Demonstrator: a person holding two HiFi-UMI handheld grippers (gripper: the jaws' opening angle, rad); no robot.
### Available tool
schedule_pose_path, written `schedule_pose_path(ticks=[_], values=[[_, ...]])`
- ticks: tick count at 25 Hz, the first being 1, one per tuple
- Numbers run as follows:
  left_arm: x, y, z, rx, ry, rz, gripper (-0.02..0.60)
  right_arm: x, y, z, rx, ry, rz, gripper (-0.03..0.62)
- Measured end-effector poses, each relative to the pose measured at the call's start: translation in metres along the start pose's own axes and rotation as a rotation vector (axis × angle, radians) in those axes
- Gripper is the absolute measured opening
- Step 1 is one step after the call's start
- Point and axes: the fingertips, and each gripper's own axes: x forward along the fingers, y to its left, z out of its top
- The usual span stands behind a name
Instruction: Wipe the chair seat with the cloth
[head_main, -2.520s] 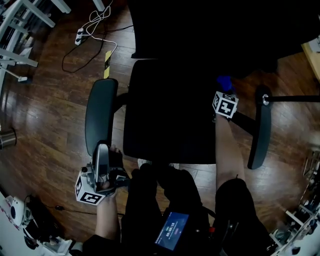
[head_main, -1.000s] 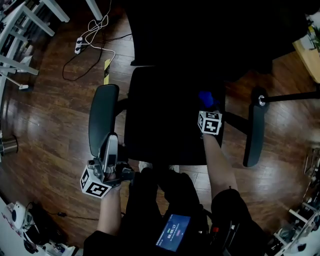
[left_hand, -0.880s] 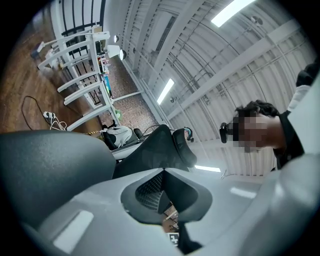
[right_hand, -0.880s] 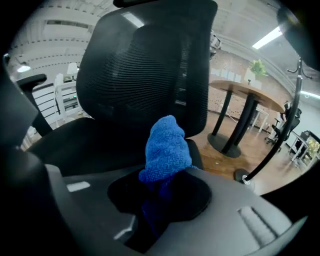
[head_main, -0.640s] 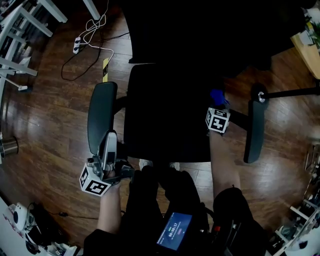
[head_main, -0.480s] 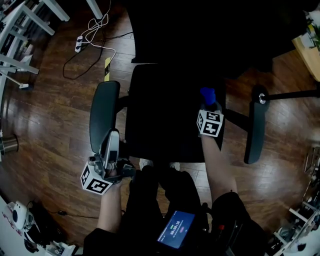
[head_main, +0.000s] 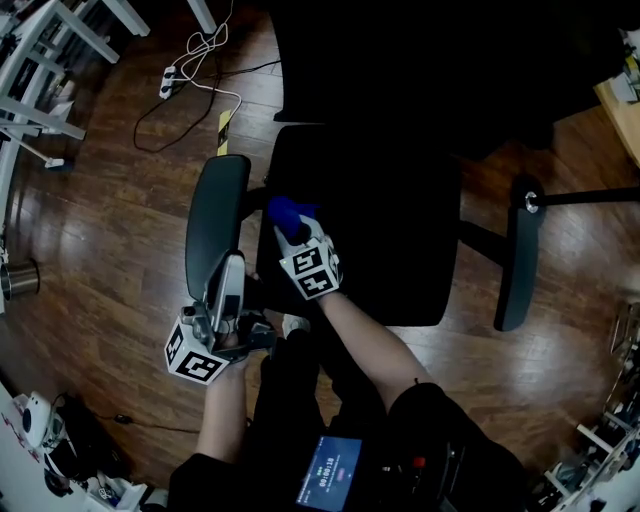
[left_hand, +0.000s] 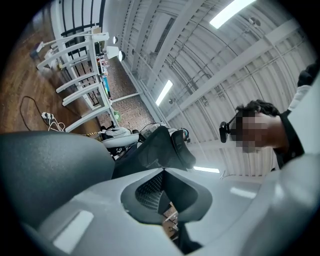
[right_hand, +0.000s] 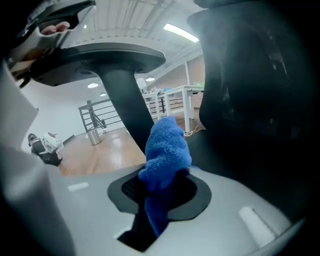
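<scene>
The blue fluffy cloth (head_main: 284, 211) is pinched in the tongs of my right gripper (head_main: 298, 233); in the right gripper view it is a nubbly, bunched wad standing up out of the jaws, with a darker tail hanging down between them. From the head view it sits at the left edge of the black chair seat (head_main: 385, 235), just beside the grey padded left armrest (head_main: 214, 222), towards the seat's near half. I can't tell whether the cloth actually presses on the seat, because the seat and the chair back beyond it are one black mass with almost no visible surface detail. My left gripper (head_main: 232, 264) has its tongs pressed together with nothing in them. It lies at the near end of the left armrest, and its own view is mostly filled by that pad and ceiling. The right armrest (head_main: 520, 255) stands well apart on the right. A white cable (head_main: 205, 65) trails over the dark wooden floor (head_main: 100, 220), far left.
</scene>
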Motion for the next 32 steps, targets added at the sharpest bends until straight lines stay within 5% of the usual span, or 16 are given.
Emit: schedule_pose_path(ticks=[6,14,19,28,32], values=[[-0.002,0.001,0.004,0.009,-0.001,0.006,-0.008,-0.034,-0.068,-0.03,0.049,0.045,-0.152,0.086],[0.001,0.002,0.004,0.018,0.003,0.015,-0.008,-0.179,-0.218,-0.102,0.114,0.128,-0.477,0.084],[0.001,0.003,0.002,0.02,0.011,0.018,-0.008,-0.244,-0.271,-0.117,0.201,0.12,-0.644,0.084],[0.002,-0.001,0.003,0.029,0.007,0.01,-0.008,-0.258,-0.282,-0.116,0.23,0.1,-0.721,0.084],[0.002,-0.007,0.006,0.03,-0.001,-0.001,-0.008,-0.247,-0.26,-0.084,0.243,0.023,-0.673,0.084]])
